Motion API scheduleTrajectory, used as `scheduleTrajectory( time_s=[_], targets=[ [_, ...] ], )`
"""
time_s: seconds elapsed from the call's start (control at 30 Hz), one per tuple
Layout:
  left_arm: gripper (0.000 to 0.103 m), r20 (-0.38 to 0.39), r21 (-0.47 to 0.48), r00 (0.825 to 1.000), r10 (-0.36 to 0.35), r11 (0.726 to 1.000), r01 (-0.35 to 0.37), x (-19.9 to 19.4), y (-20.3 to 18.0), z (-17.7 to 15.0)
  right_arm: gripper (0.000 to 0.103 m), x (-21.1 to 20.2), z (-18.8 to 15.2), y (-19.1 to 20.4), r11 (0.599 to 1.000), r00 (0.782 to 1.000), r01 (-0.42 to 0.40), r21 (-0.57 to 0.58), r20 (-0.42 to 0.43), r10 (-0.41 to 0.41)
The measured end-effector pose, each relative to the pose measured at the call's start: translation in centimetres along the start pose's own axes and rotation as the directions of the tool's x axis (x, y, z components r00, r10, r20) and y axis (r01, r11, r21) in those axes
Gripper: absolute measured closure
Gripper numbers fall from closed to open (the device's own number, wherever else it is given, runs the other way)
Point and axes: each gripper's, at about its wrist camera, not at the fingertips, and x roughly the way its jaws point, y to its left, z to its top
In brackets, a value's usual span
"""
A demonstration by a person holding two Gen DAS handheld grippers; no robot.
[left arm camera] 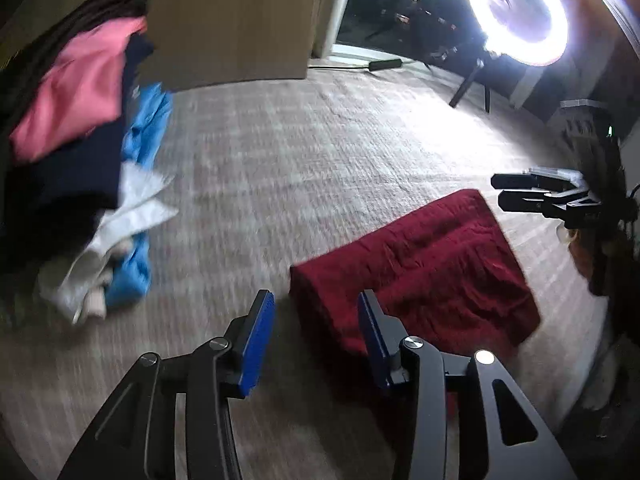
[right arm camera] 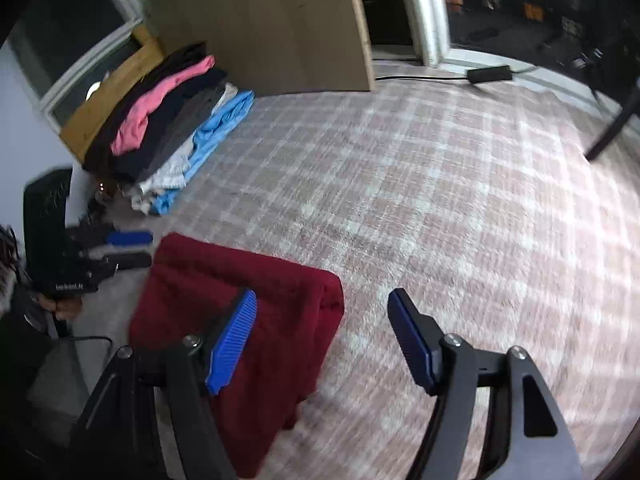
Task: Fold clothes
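Observation:
A folded dark red garment (left arm camera: 432, 264) lies on the plaid carpet; it also shows in the right wrist view (right arm camera: 240, 320). My left gripper (left arm camera: 316, 336) is open and empty, hovering over the garment's near left corner. My right gripper (right arm camera: 324, 340) is open and empty, above the garment's right edge. The right gripper also shows in the left wrist view (left arm camera: 520, 192), beyond the garment at the right. The left gripper shows in the right wrist view (right arm camera: 128, 248), just left of the garment.
A stack of folded clothes (right arm camera: 172, 128), pink, dark, grey, white and blue, lies at the far left against a wooden board (right arm camera: 272, 28); it also shows in the left wrist view (left arm camera: 80, 152). A ring light (left arm camera: 520, 12) on a stand is at the back right. Plaid carpet (right arm camera: 440, 200) spreads to the right.

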Motion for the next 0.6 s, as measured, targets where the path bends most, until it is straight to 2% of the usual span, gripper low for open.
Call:
scheduleTrajectory(
  time_s=[0.17,0.27,0.37,0.5,0.6],
  targets=[
    [0.061,-0.038,0.067,0.999,0.037,0.997,-0.035,1.9,-0.9,-0.3,0.035,2.3,0.0,0.1,0.998,0.999,-0.006,-0.065,-0.033,0.004],
    [0.061,-0.036,0.07,0.999,0.041,0.997,-0.038,2.0,-0.9,-0.5,0.036,3.3,-0.3,-0.2,0.996,0.998,-0.018,-0.091,-0.053,0.013],
    [0.06,-0.029,0.071,0.998,0.049,0.996,-0.047,2.1,-0.9,-0.7,0.038,3.5,-0.4,0.1,0.992,0.999,-0.016,-0.128,-0.038,0.012],
    [0.059,-0.01,0.066,0.999,0.047,0.997,-0.047,2.2,-0.8,-0.7,0.05,3.5,-0.6,0.2,0.987,0.999,-0.047,-0.154,-0.03,0.043],
    [0.059,0.009,0.026,0.999,0.043,0.999,-0.043,2.2,-0.3,-0.8,0.054,3.6,-0.4,-0.1,0.986,0.995,-0.094,-0.139,-0.037,0.09]
  ],
)
